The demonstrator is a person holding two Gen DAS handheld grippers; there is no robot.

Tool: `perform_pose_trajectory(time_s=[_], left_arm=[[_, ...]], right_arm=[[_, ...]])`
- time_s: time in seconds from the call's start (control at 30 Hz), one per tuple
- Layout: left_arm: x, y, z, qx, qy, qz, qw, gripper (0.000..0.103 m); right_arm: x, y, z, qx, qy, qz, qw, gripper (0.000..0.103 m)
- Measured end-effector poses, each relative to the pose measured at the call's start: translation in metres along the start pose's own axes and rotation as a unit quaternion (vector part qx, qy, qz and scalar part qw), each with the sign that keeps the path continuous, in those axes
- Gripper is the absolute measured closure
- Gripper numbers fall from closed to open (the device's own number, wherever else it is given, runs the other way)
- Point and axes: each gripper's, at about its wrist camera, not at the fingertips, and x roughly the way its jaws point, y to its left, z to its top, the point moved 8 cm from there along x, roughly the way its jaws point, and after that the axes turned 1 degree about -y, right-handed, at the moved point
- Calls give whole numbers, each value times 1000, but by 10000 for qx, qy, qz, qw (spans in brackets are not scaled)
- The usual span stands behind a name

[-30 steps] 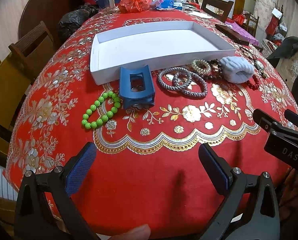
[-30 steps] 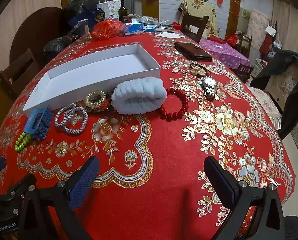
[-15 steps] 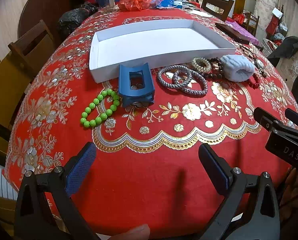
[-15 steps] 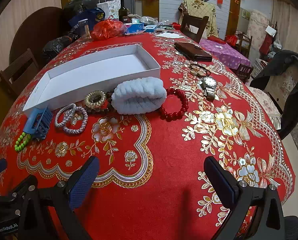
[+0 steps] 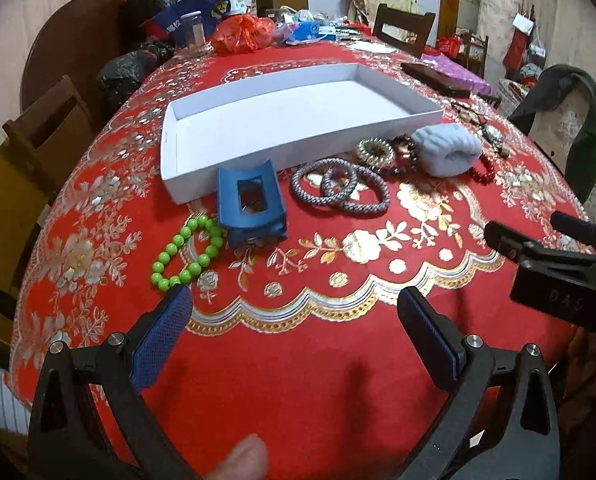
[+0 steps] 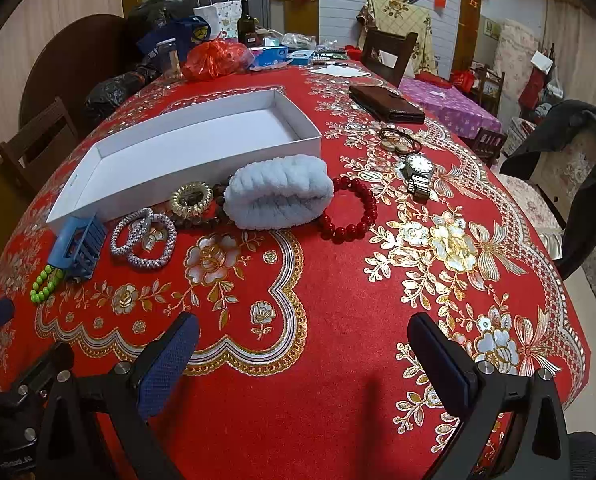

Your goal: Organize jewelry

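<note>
An empty white tray (image 5: 170, 168) (image 6: 78, 200) lies on the red tablecloth. In front of it lie a green bead bracelet (image 5: 186, 252) (image 6: 44, 284), a blue hair claw (image 5: 250, 204) (image 6: 78, 246), two silver beaded bangles (image 5: 339, 188) (image 6: 144, 238), a gold coil hair tie (image 5: 375, 151) (image 6: 191, 198), a dark bead bracelet (image 5: 403, 156), a pale blue scrunchie (image 5: 445, 151) (image 6: 278, 194), a red bead bracelet (image 6: 349, 210) and a watch (image 6: 417, 172). My left gripper (image 5: 294, 316) is open and empty above the cloth near the green bracelet. My right gripper (image 6: 301, 336) is open and empty, short of the scrunchie.
A brown wallet (image 6: 385, 104) and a ring of cords (image 6: 397, 138) lie at the far right. Bags, a bottle (image 6: 246, 24) and boxes crowd the far end. Wooden chairs (image 5: 38, 128) stand at the left, a draped chair (image 6: 573, 152) at the right.
The left gripper has moved slightly forward toward the green bracelet and hair claw. The right gripper has hardly moved. Nothing on the table has moved.
</note>
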Motion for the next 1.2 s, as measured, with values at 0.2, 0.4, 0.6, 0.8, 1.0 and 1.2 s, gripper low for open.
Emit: perform_pose_trajectory(time_s=[0.2, 0.4, 0.6, 0.8, 1.0, 1.2], left_arm=[[-2, 11, -2, -168, -25, 88, 9998, 1], [2, 4, -8, -260, 78, -291, 9992, 1], [4, 1, -12, -553, 177, -708, 9958, 1], [3, 2, -11, -680, 182, -827, 9941, 1], [5, 3, -12, -575, 171, -584, 9965, 1], [8, 6, -14, -558, 182, -544, 9968, 1]], right_arm=[[0, 0, 0, 0, 3, 2, 10000, 0], [-1, 0, 0, -7, 3, -11, 10000, 0], [0, 0, 0, -16, 7, -10, 10000, 0], [0, 1, 0, -18, 13, -11, 10000, 0], [1, 2, -1, -31, 26, 23, 10000, 0], [0, 10, -2, -154, -29, 86, 9998, 0]])
